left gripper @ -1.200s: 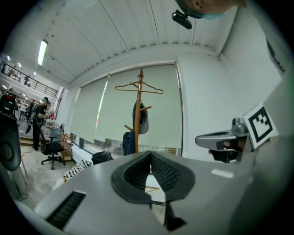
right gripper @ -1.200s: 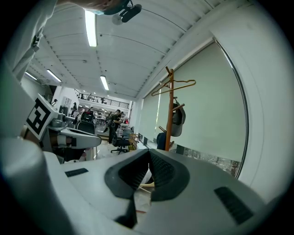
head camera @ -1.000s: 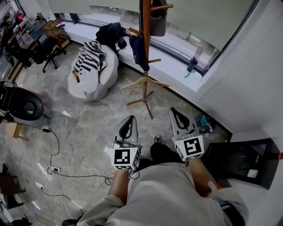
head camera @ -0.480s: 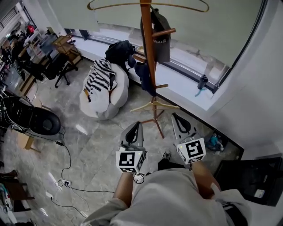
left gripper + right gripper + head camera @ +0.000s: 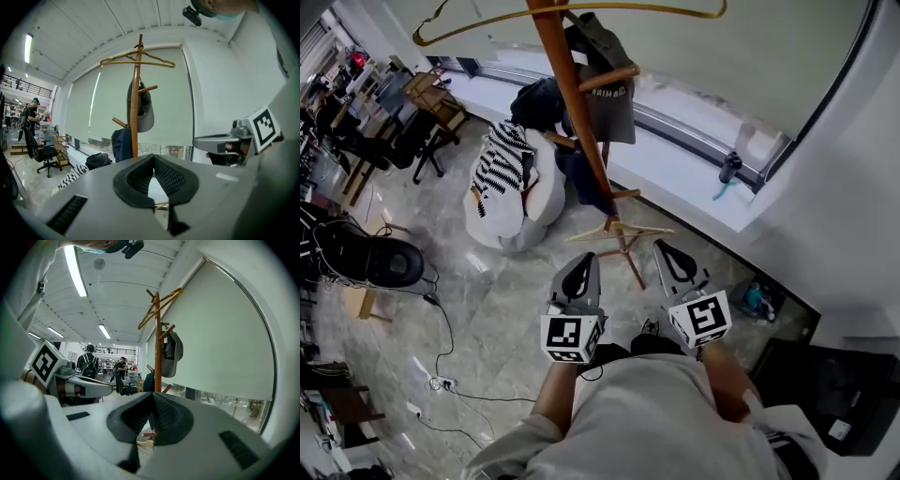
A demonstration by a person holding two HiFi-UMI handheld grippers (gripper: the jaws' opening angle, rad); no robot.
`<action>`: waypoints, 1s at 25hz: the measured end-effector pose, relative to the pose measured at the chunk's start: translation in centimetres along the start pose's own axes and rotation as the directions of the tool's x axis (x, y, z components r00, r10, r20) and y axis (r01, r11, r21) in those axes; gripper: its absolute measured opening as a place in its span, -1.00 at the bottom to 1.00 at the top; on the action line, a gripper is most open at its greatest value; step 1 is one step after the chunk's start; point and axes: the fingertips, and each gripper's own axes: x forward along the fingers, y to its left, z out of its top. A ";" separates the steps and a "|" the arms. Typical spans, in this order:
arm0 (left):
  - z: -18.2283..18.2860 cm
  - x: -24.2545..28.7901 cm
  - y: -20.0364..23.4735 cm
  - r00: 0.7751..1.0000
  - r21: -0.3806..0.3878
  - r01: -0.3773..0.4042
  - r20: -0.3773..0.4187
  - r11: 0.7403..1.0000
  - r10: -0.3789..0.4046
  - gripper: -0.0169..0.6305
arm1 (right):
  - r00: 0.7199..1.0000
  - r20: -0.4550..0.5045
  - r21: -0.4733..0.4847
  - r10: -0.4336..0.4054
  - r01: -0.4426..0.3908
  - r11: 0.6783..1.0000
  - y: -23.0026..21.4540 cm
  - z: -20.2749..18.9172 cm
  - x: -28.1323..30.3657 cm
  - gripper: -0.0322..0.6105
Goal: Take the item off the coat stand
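Both left gripper (image 5: 579, 272) and right gripper (image 5: 673, 258): fingers (image 5: 138, 178) pressed together, empty. Coat stand (image 5: 577, 122) with grey cap (image 5: 605, 94) stands beyond them.

Illumination is bright and even in all views. Daylight enters through the pale roller blind (image 5: 117, 103) and the window strip (image 5: 675, 117) beneath it. Ceiling strip lights (image 5: 75, 268) add overhead light and clip to pure white. The polished floor (image 5: 487, 291) shows soft sheen and only faint shadows. The coat stand (image 5: 137, 70) renders dark against the backlit blind. Both gripper views show strong fisheye curvature with black corners. The left gripper (image 5: 153, 158) and right gripper (image 5: 152, 395), close to their lenses, render slightly soft. The head view bends straight lines near its edges.
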 end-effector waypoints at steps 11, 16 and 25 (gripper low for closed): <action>-1.1 3.1 2.7 0.999 0.012 -0.017 -0.039 1.000 0.017 -0.92 | 0.998 -0.058 0.042 0.036 -0.033 0.999 -0.5 -2.5 3.4 -0.89; -0.8 4.9 5.2 0.999 0.046 -0.020 -0.036 0.999 0.021 -0.92 | 0.993 -0.113 0.039 0.032 -0.028 0.999 0.4 -3.1 5.3 -0.89; -1.3 8.9 8.3 0.994 0.067 0.022 -0.104 0.998 -0.015 -0.92 | 0.990 -0.142 0.058 -0.019 0.027 0.998 -0.1 -3.3 8.1 -0.89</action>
